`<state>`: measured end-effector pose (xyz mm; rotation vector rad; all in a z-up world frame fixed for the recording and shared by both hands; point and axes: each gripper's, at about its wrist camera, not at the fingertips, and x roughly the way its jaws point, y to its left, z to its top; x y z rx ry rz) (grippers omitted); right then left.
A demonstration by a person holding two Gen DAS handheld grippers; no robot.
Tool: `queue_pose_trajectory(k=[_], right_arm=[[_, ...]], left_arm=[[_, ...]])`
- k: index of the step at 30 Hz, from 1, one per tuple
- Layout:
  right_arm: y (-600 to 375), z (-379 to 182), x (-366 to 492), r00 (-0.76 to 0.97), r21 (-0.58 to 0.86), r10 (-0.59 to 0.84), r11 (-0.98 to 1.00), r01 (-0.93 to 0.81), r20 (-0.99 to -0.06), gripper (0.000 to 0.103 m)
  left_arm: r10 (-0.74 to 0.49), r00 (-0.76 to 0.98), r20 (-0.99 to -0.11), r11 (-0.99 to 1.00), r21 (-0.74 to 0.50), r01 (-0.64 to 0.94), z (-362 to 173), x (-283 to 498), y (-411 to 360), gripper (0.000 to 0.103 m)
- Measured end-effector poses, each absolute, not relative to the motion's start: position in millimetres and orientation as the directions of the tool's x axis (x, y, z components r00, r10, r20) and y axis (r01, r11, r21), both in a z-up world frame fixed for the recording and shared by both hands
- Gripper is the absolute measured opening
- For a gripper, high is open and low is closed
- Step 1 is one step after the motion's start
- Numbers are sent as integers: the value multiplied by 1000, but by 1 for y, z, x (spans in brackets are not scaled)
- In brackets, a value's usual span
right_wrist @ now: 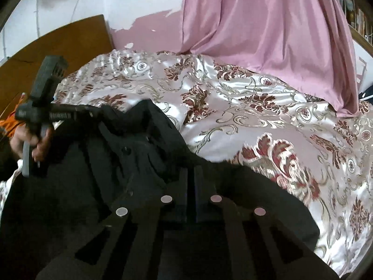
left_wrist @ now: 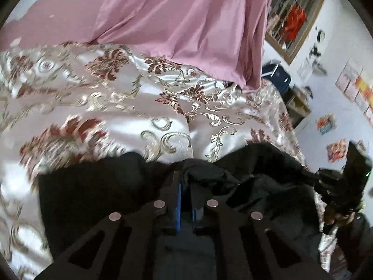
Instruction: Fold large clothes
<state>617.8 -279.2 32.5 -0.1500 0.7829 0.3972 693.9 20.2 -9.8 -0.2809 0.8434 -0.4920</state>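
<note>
A large black garment (left_wrist: pixel 98 193) lies bunched on a shiny floral bedspread (left_wrist: pixel 116 107). My left gripper (left_wrist: pixel 185 182) is shut on a fold of the garment's top edge, which bunches between its fingers. In the right wrist view the same black garment (right_wrist: pixel 130 144) shows buttons and spreads across the lower frame. My right gripper (right_wrist: pixel 192 175) is shut on the garment's edge. The left gripper also shows in the right wrist view (right_wrist: pixel 98 114), held by a hand at the left. The right gripper shows at the right edge of the left wrist view (left_wrist: pixel 312 179), gripping cloth.
A pink curtain (left_wrist: pixel 191 28) hangs down onto the far side of the bed. A brown wooden headboard (right_wrist: pixel 58 46) stands at the left. A window (left_wrist: pixel 293 18), a blue box (left_wrist: pixel 277 74) and wall pictures are at the right.
</note>
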Motion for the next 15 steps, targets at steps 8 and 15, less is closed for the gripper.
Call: queue_pose_trajectory(k=[8,15], right_arm=[[-292,23,575,603,10,323,886,-463,-730,3],[-298,-18,579,550,11,259,910,-414,-794,0]], left_arm=[[-509,499,-702,861,-417,291,-41,660,35,6],[-443,507,-740,896,-337,290,-58,659,26,6]])
